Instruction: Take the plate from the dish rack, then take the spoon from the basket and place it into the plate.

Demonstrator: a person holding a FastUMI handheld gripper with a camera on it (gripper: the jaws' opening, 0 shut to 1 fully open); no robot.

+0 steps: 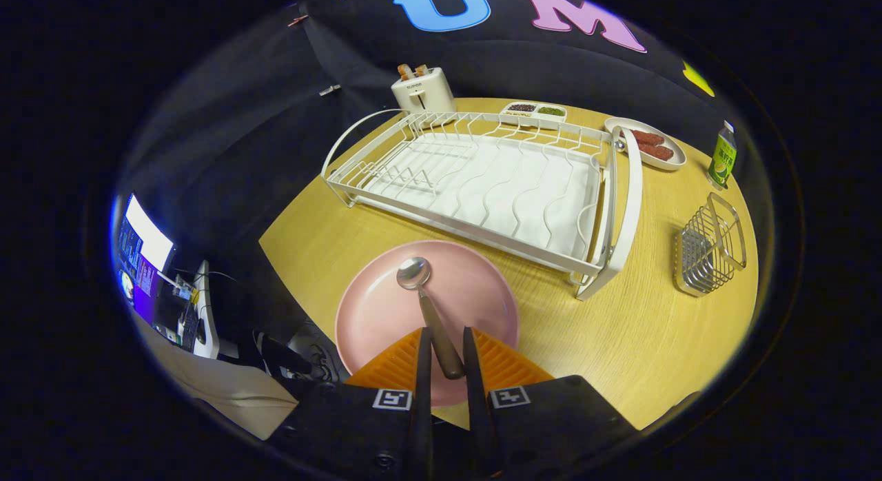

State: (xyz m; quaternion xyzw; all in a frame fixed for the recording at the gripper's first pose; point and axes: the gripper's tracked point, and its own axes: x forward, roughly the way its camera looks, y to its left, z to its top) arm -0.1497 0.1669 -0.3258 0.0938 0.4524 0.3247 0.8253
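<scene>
- Gripper fingers narrow, w/ handle of shiny metal spoon between them; contact unclear.
- Spoon bowl rests in round pink plate on wooden table.
- White wire dish rack beyond plate.

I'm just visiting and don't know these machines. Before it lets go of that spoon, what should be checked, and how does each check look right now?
1. Plate out of the rack: ok. The plate lies on the table, in front of the dish rack.
2. Spoon out of the basket: ok. The basket stands off to the side of the rack.
3. Spoon over the plate: ok. The bowl of the spoon is above the plate's middle.
4. Spoon bowl resting on the plate: cannot tell.
5. Grip: the gripper has its fingers close on either side of the handle; whether both press on it, cannot tell.
</scene>
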